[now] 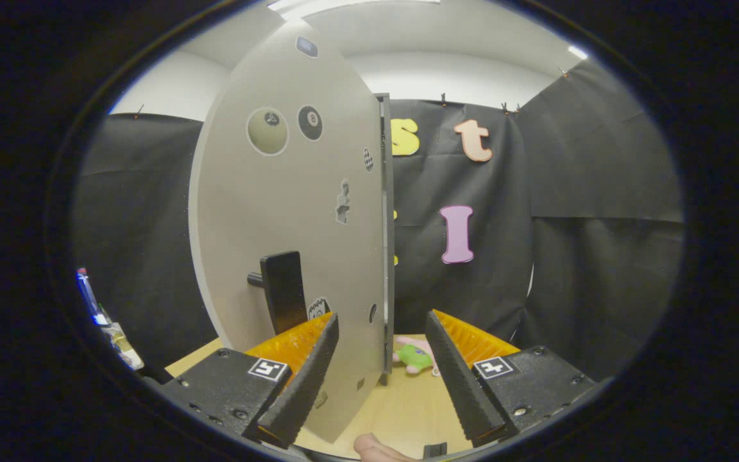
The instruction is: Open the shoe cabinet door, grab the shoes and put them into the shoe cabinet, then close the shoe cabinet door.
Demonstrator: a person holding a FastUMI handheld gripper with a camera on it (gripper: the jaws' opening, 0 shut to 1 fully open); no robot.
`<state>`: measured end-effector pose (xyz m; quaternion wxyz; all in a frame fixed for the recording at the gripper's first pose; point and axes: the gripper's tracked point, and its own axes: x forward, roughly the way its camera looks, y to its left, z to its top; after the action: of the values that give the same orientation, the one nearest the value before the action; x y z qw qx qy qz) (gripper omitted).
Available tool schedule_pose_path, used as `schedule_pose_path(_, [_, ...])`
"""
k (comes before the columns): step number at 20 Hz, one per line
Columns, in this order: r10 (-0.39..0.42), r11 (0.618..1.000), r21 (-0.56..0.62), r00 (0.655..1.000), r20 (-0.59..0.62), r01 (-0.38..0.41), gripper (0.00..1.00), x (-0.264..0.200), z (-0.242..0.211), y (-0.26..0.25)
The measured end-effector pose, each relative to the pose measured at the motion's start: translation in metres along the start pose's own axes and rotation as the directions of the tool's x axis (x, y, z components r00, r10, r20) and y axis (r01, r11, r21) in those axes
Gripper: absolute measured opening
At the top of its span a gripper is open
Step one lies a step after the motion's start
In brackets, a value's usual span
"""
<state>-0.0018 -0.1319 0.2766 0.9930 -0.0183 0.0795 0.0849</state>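
Note:
The shoe cabinet door (292,212), a pale grey panel with several stickers, stands swung out edge-on just ahead of my fingers. Its black handle (283,292) juts out low on the panel, just above my left finger. My gripper (382,343) is open, and the door's free edge (387,256) runs down between the two fingers without either pressing on it. Beyond the fingers, low on the wooden table (401,404), lies a small pink and green shoe (416,356), partly hidden by the door edge and my right finger.
Black cloth walls close the booth behind and to the right. Some small items (103,321) lie at the far left edge of the table. A fingertip of a person's hand (376,447) shows under the gripper.

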Motion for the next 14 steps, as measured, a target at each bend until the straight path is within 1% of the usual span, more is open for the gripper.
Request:
schedule_pose_path(4, [-0.043,0.999,-0.006,0.999,0.029,0.044,0.91,0.004,0.000,0.020])
schedule_pose_path(8, [-0.070,0.997,-0.014,0.997,0.024,0.070,0.91,0.012,-0.008,0.044])
schedule_pose_path(14, [-0.049,0.999,0.006,0.999,0.013,0.049,0.91,0.039,-0.016,0.087])
